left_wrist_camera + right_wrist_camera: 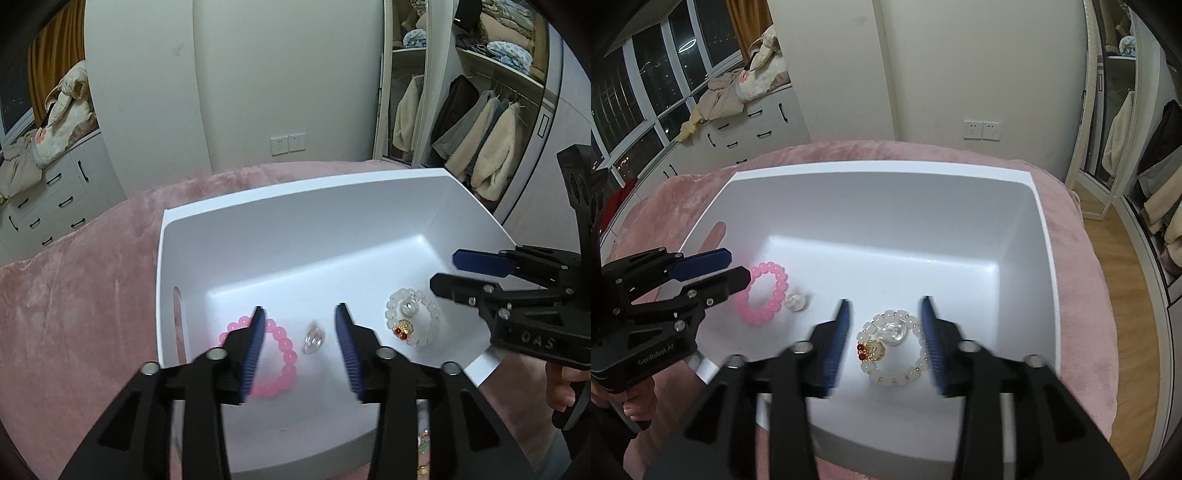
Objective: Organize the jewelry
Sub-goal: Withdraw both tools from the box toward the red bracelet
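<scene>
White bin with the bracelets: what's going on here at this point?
A person holds a gripper in each hand over the white bin on a pink blanket. The left gripper is open above a pink bead bracelet and a clear charm; the right gripper is open above a white bead bracelet. Neither holds anything.

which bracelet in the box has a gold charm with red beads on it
The white bracelet, lying under the right gripper. The pink bracelet beside it is plain beads with no charm.
</scene>
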The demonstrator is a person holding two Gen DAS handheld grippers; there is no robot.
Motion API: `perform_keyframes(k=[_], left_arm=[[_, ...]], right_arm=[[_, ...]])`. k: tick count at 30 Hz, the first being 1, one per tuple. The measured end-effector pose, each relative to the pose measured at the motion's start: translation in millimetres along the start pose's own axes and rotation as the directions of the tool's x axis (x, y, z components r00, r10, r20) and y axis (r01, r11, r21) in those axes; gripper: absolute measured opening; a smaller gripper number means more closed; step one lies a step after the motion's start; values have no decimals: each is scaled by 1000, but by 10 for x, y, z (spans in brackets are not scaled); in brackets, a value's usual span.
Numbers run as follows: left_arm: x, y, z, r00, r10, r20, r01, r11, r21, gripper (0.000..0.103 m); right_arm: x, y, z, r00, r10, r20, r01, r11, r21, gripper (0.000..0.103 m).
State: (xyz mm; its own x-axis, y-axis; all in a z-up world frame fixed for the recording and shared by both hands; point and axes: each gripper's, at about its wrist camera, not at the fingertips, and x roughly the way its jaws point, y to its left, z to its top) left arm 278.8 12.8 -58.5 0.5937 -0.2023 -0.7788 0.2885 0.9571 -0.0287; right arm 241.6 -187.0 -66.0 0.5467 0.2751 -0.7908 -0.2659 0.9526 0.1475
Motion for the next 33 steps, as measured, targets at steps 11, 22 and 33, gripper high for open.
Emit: perform_keyframes(k=[11, 22, 33], left_arm=[[-297, -33, 0, 998, 29, 60, -29, 1000, -5, 78], [-615, -189, -84, 997, 23, 76, -25, 1000, 20, 80], [-889, -399, -443, 997, 10, 80, -13, 999, 42, 80]], right_arm=[[-320, 104, -8, 999, -11, 50, 12, 1000, -12, 82], [-648, 137, -162, 997, -27, 66, 29, 999, -19, 85], [-920, 183, -577, 997, -42, 71, 43, 999, -9, 85]])
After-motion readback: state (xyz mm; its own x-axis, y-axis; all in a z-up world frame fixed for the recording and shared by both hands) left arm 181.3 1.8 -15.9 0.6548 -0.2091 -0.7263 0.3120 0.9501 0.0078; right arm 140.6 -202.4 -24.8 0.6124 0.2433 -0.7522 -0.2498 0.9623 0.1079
